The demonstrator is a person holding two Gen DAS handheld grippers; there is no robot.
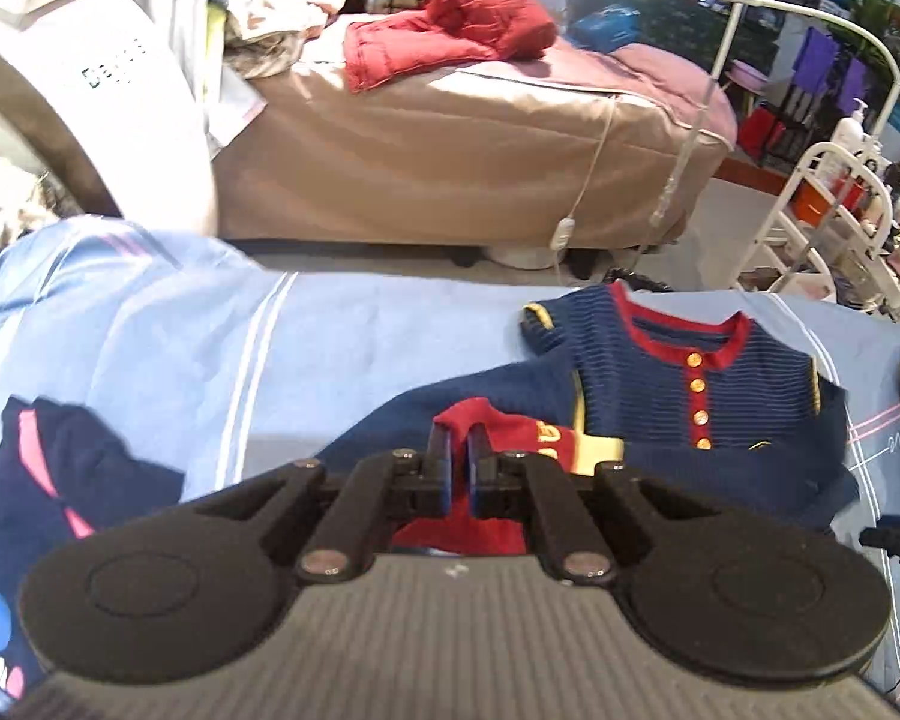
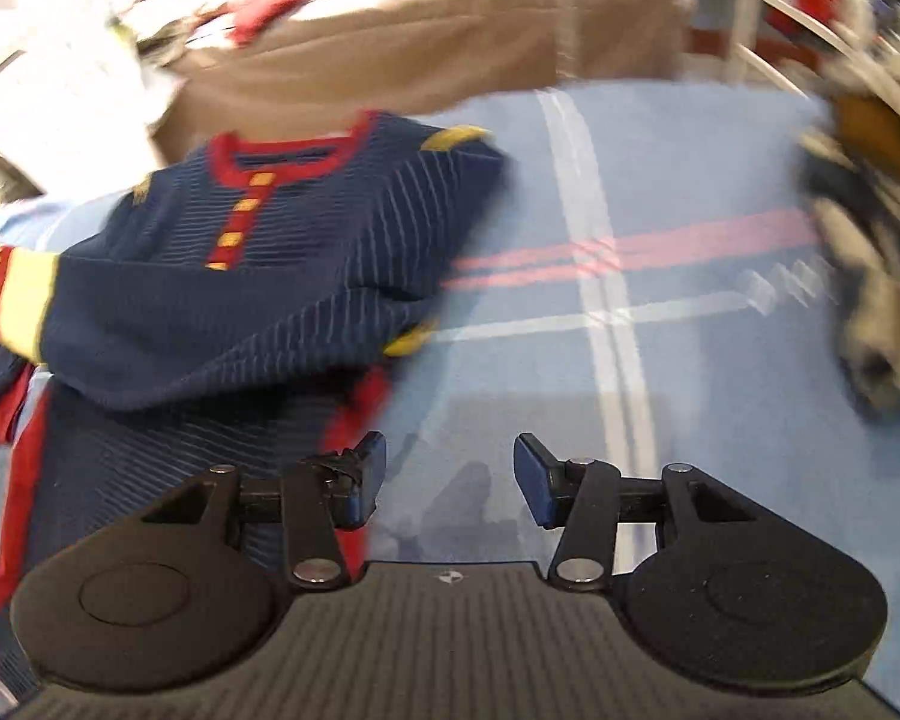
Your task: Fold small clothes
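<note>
Left tool (image 1: 457,468) pinching red cuff (image 1: 480,420) | right tool (image 2: 448,474) spread over bedsheet (image 2: 660,360) | sweater (image 2: 258,276) blurred, cut off left

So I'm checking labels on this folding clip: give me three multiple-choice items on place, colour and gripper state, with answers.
1. Where does the navy sweater lie?
A. on the light blue sheet
B. on the tan bed
C. on the white rack

2. What colour is its neckline trim?
A. green
B. red
C. white

3. What is the left gripper doing?
A. open over bare sheet
B. shut on the red cuff
C. out of view

Answers: 1 A, the sweater is spread on the striped blue sheet. 2 B, a red band rims the collar. 3 B, its fingers pinch red fabric, while the right gripper stands open.
</note>
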